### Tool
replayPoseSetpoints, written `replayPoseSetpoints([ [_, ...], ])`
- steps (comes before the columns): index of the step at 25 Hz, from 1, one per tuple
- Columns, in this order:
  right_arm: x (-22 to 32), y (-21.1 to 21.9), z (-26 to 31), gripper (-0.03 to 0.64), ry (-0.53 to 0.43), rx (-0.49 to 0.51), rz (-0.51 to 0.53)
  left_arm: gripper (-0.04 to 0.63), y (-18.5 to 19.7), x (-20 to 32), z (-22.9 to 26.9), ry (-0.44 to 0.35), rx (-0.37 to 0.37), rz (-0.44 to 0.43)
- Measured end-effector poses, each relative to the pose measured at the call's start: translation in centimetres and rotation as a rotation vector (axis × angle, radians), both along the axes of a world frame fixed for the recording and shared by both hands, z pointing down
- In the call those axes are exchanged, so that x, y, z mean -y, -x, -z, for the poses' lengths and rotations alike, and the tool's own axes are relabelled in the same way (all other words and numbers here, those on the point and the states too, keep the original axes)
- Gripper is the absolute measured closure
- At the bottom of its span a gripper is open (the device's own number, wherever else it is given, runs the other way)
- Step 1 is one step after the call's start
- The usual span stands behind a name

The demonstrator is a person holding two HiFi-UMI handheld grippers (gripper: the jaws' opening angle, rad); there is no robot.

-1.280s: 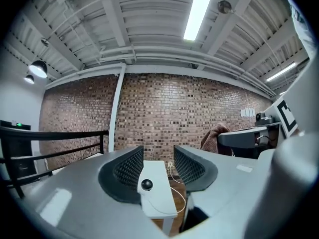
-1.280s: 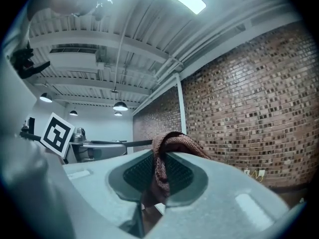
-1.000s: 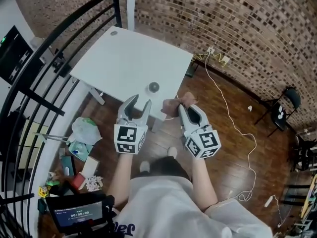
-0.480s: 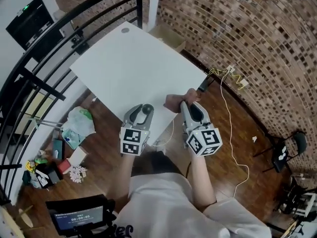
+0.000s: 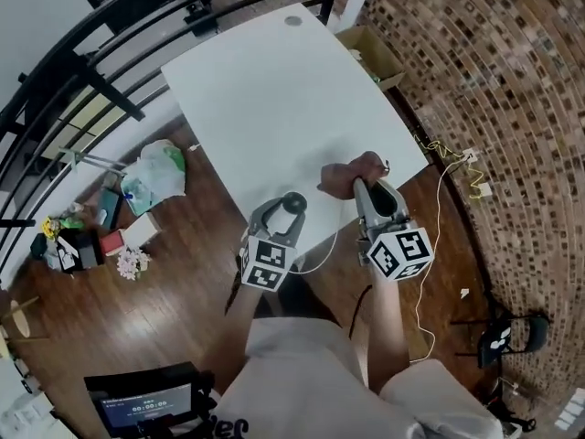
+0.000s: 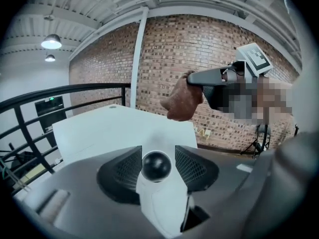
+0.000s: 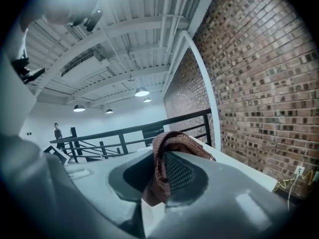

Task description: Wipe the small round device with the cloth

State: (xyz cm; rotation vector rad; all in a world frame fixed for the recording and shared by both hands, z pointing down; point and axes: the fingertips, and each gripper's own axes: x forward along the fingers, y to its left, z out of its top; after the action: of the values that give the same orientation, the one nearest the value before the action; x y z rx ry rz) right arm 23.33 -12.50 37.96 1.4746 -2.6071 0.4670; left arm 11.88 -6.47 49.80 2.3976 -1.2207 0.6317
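Clamping the small round device (image 6: pixel 156 166) between its two jaws, the left gripper (image 5: pixel 289 212) holds it at the jaw tips; the device is a dark, glossy ball that fills the gap between the jaws. The right gripper (image 5: pixel 364 188) is closed on the cloth (image 7: pixel 160 176) – a reddish-brown fabric pinched between the jaws, bunched over the tips and hanging below them. In the head view, the device lies over the corner of the white table (image 5: pixel 274 90) nearest the person, and the cloth lies over the table edge that runs from that corner toward the brick wall (image 5: pixel 494 71). Device and cloth are near each other but apart – a strip of table top shows between them. In the left gripper view, the right gripper and the cloth appear up and to the right of the device, with the table top beyond. A black railing (image 5: pixel 82 71) borders the table's far side, and a wooden floor (image 5: pixel 183 273) lies below.
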Motion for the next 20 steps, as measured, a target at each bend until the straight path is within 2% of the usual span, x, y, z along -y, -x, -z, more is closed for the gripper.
replayPoseSetpoints([
  [4, 2.3, 1.7, -1.7, 0.569, 0.045, -0.029, 0.083, 0.374, 0.8, 0.6, -2.5, 0.029, -0.007, 0.029],
  [8, 4.9, 4.8, -2.2, 0.569, 0.062, -0.063, 0.288, 0.385, -0.3, 0.7, -2.1, 0.012, -0.085, 0.030],
  [10, 6.7, 7.4, -3.2, 0.569, 0.136, -0.035, 0.416, 0.388, -1.0, 1.0, -1.4, -0.010, -0.109, 0.014],
  [13, 7.7, 12.9, -6.2, 0.569, 0.322, -0.056, 0.701, 0.399, -2.1, 0.8, -1.0, -0.037, -0.103, 0.003],
  [17, 4.5, 19.9, -11.8, 0.570, 0.567, -0.201, 1.171, 0.403, -2.3, 0.8, -1.3, -0.038, -0.129, 0.041],
  [20, 1.1, 22.6, -14.8, 0.571, 0.735, -0.309, 1.442, 0.407, -1.8, 1.1, -1.3, -0.045, -0.161, 0.069],
])
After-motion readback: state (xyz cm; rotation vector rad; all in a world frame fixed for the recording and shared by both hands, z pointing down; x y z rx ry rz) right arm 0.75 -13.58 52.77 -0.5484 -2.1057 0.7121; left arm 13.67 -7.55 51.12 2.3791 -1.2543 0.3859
